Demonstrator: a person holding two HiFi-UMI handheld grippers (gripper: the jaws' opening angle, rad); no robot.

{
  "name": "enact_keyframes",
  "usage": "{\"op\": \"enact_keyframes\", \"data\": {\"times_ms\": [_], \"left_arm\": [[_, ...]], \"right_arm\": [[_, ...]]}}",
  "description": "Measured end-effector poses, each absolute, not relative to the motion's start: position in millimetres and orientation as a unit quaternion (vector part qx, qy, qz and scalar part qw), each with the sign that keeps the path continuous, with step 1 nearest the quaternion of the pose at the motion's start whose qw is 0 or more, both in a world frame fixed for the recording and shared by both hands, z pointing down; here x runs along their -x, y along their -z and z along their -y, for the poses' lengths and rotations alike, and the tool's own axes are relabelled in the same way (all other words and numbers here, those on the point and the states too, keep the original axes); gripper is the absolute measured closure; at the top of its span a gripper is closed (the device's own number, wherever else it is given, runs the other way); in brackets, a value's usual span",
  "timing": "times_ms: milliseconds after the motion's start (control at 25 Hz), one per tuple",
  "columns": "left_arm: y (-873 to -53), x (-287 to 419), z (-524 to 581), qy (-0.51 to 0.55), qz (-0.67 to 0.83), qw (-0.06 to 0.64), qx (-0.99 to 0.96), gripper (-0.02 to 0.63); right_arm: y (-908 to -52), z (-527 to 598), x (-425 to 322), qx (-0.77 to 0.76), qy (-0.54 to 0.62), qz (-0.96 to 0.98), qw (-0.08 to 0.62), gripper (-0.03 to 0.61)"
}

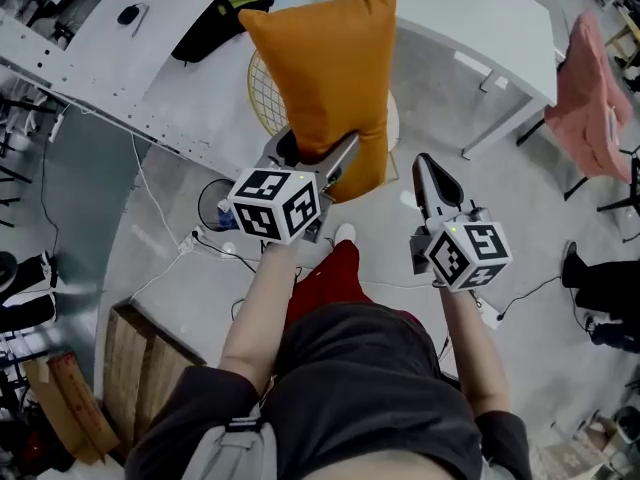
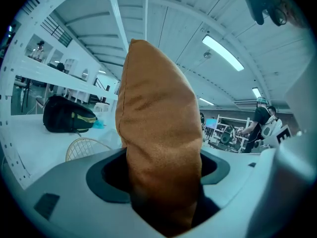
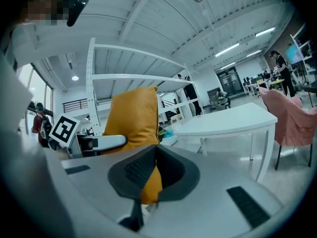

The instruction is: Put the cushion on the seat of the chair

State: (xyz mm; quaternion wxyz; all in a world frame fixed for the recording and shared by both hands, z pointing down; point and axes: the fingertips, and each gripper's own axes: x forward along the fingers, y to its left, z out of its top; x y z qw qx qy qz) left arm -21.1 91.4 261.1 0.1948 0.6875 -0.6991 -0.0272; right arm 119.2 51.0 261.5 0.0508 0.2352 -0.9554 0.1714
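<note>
An orange cushion (image 1: 330,78) hangs upright with my left gripper (image 1: 318,150) shut on its lower edge. In the left gripper view the cushion (image 2: 158,148) fills the space between the jaws and hides most of what lies ahead. Below and behind it stands a yellow wire chair (image 1: 264,96), partly hidden by the cushion; its back shows at the lower left of the left gripper view (image 2: 84,147). My right gripper (image 1: 428,168) is to the right of the cushion, apart from it, its jaws together and holding nothing. The right gripper view shows the cushion (image 3: 131,118) to its left.
A white table (image 1: 470,18) stands behind the chair, with a pink-draped chair (image 1: 590,98) at its right. A black bag (image 1: 215,18) lies on the long white desk at left. Cables (image 1: 215,253) and a wooden pallet (image 1: 140,368) are on the floor.
</note>
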Motion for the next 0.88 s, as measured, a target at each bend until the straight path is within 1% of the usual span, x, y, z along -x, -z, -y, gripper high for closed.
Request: {"op": "enact_keyframes", "data": {"times_ms": [440, 880], "left_arm": [[-267.0, 99.9, -35.8, 0.027, 0.69, 0.208, -0.693, 0.238], [-286.8, 126.9, 1.2, 0.017, 0.677, 0.231, -0.699, 0.238]], "right_arm": [[-261.7, 10.8, -41.4, -0.254, -0.17, 0.95, 0.057, 0.561], [-279.5, 43.2, -12.6, -0.267, -0.185, 0.943, 0.074, 0.561]]}}
